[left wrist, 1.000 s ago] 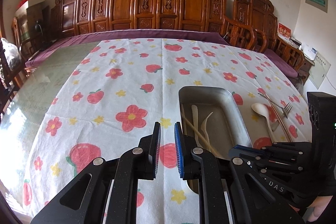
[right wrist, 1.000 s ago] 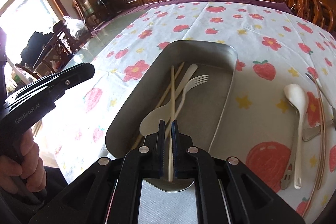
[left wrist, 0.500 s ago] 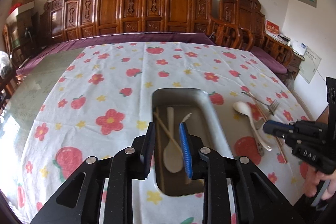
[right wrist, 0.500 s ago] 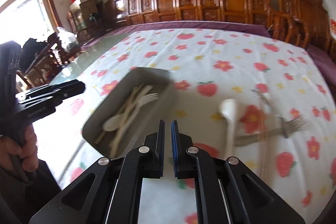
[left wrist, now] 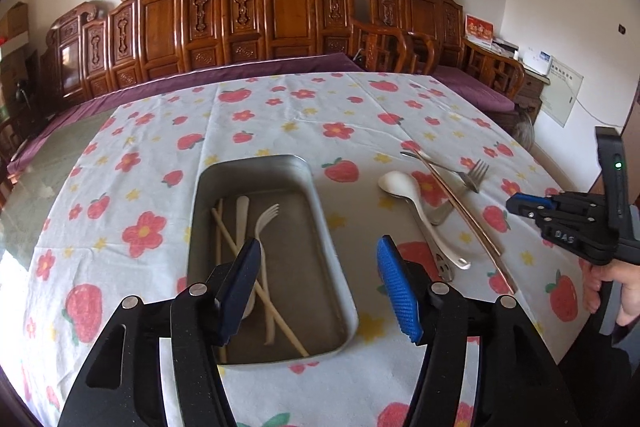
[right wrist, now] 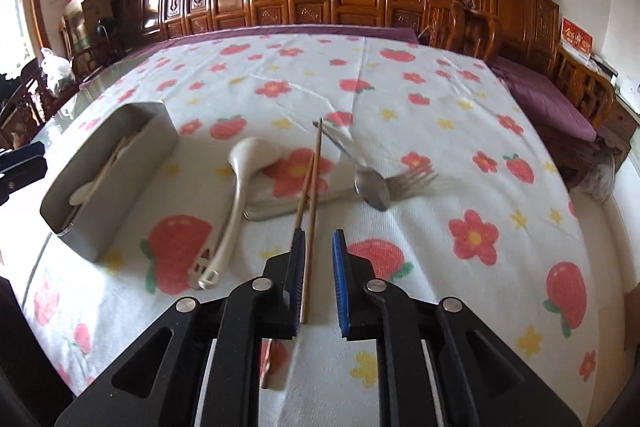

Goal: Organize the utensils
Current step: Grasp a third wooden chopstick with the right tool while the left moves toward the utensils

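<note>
A metal tray [left wrist: 332, 267] sits on the worktop [left wrist: 280, 115], which is covered by a white cloth printed with red flowers and strawberries. Inside the tray lie pale chopsticks [left wrist: 256, 287], a cream spoon [left wrist: 241, 219] and a cream fork [left wrist: 265, 227] (all overlapping loosely). To the tray's right, well apart from it, loose utensils rest on the cloth: a white soup spoon [right wrist: 240, 179], a pair of brown chopsticks [right wrist: 310, 183], a metal spoon [right wrist: 370, 185] and a metal fork [right wrist: 412, 179]. The left gripper [left wrist: 316, 283] hovers over the tray's near end, its fingers spread wide and empty. The right gripper [right wrist: 318, 279] has its fingers narrowly parted on either side of the brown chopsticks' near end, not clamping them.
</note>
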`<state>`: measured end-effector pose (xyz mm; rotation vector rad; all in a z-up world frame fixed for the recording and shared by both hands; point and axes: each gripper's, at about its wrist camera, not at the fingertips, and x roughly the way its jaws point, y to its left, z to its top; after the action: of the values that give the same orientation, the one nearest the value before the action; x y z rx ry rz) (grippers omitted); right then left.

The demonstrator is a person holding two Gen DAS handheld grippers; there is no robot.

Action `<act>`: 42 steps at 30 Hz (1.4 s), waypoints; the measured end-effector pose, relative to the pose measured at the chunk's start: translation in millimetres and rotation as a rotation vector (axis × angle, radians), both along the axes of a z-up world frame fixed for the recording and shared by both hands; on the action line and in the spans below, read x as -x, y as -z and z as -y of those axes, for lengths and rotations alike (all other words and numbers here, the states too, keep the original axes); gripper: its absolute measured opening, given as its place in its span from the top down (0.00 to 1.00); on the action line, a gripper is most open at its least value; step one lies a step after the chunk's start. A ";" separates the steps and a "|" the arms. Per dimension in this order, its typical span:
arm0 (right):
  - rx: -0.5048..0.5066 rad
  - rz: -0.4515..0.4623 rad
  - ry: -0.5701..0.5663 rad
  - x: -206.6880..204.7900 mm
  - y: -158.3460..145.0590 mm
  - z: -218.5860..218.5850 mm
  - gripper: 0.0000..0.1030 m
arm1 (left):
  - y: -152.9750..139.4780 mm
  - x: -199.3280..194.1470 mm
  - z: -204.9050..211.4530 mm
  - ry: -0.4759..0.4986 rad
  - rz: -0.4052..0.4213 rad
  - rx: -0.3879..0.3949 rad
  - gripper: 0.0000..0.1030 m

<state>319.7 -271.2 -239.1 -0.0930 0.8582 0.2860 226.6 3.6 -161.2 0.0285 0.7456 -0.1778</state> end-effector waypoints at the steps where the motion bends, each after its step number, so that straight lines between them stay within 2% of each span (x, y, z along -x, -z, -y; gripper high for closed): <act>1: 0.000 -0.014 0.000 -2.1 7.1 -0.3 0.85 | 1.8 0.6 3.0 0.004 -0.003 0.002 0.44; 7: -0.001 -0.078 -0.036 -6.6 36.8 -8.8 0.85 | 10.1 3.9 17.9 0.030 -0.017 -0.010 0.44; 17: 0.011 -0.077 -0.048 -24.5 43.8 -12.1 0.85 | 23.9 5.3 32.3 0.051 -0.031 -0.053 0.44; 23: 0.014 -0.063 -0.062 -28.6 44.2 -13.8 0.87 | 29.7 5.6 39.1 0.052 -0.049 -0.055 0.44; 24: 0.004 -0.069 -0.057 -29.0 43.9 -12.0 0.94 | 29.9 5.9 40.9 0.053 -0.049 -0.060 0.44; 29: -0.051 -0.093 -0.048 -28.3 41.8 -1.5 0.94 | 32.1 4.2 52.8 0.055 -0.055 -0.089 0.44; 35: -0.126 -0.061 -0.009 -29.9 29.3 17.1 0.94 | 35.8 -3.6 68.6 0.059 -0.072 -0.096 0.44; 38: -0.125 -0.049 0.003 -31.6 26.8 19.6 0.94 | 38.3 -15.9 79.9 0.061 -0.095 -0.061 0.44; 42: -0.102 -0.034 0.005 -32.4 25.6 20.9 0.94 | 42.0 -33.6 97.0 0.075 -0.109 -0.070 0.44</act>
<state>352.1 -292.1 -264.7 0.0093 0.8757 0.3271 260.1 -93.4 -203.2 0.1139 0.8600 -0.2265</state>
